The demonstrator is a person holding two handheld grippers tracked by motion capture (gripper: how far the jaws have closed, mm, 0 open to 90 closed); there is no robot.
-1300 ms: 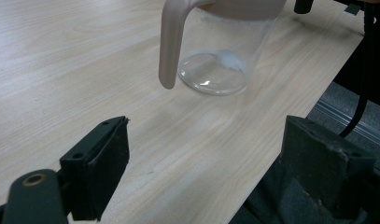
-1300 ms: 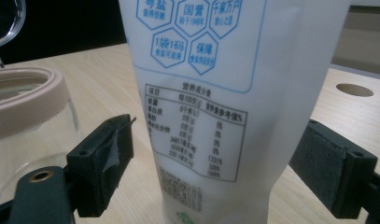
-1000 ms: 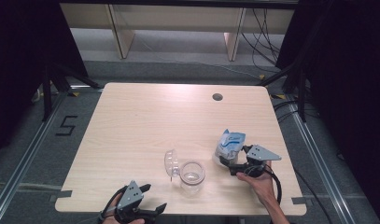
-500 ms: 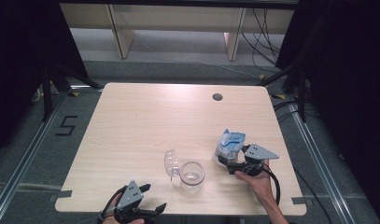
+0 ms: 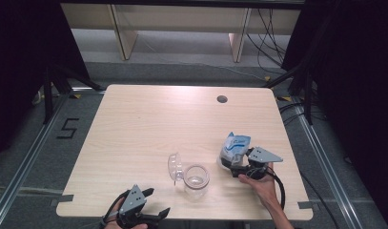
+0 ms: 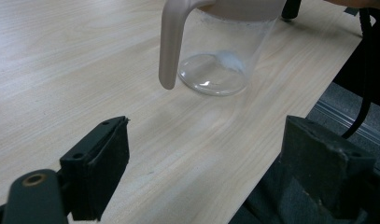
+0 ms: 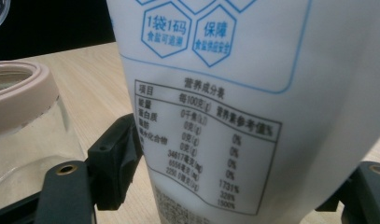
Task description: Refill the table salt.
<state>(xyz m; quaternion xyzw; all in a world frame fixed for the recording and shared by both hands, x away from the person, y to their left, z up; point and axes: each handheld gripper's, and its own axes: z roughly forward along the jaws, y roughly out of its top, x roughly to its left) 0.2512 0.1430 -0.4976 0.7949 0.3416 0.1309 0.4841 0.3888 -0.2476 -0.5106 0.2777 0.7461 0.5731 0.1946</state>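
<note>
A white pouch (image 5: 234,146) with blue print stands upright at the table's right front. My right gripper (image 5: 239,167) is shut on its lower part; in the right gripper view the pouch (image 7: 211,93) sits between both black jaws of that gripper (image 7: 243,172). A clear glass jar (image 5: 196,179) stands left of it, its hinged lid (image 5: 175,167) swung open to the left. The left gripper view shows the jar (image 6: 220,56) with a beige strap (image 6: 171,42) hanging down. My left gripper (image 5: 157,201) is open at the front edge, short of the jar, and holds nothing (image 6: 206,158).
The wooden table (image 5: 158,124) has a round cable hole (image 5: 222,99) at the back right. Its front edge runs just under my left gripper. A beige-rimmed jar (image 7: 24,121) stands close to the pouch's left.
My right gripper and the pouch have edged slightly left toward the jar. The left gripper and the jar have stayed put.
</note>
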